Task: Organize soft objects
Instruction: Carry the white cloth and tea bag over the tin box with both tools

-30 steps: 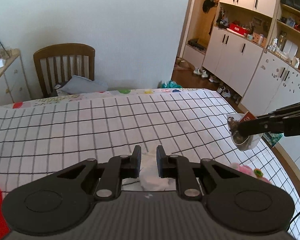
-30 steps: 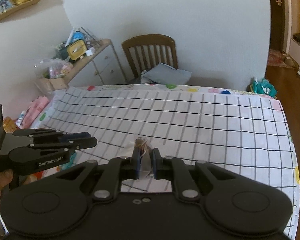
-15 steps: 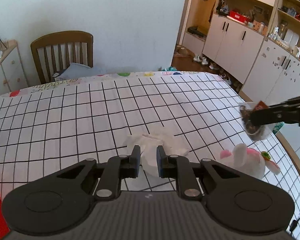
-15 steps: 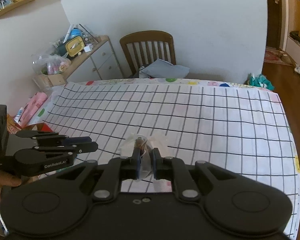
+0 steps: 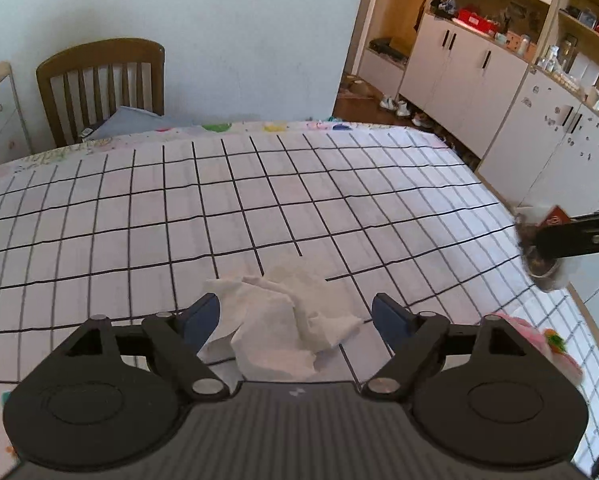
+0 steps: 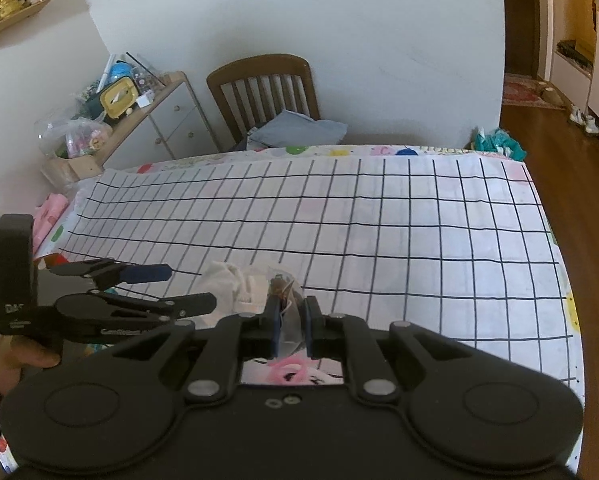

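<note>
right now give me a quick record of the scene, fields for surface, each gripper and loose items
surface: checked sheet
left gripper: open, jaws just opened, either side of the white cloth, pads not pressing it
right gripper: shut on clear bag with brown contents
loose items: pink plush toy at the sheet's near right edge
background: wooden chair

One crumpled white cloth (image 5: 283, 320), one pink plush toy (image 5: 539, 340) and one clear plastic bag (image 6: 285, 312). One wooden chair (image 5: 99, 88) stands behind the bed.

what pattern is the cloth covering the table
White with a black grid of squares; the left wrist view shows it best.
</note>
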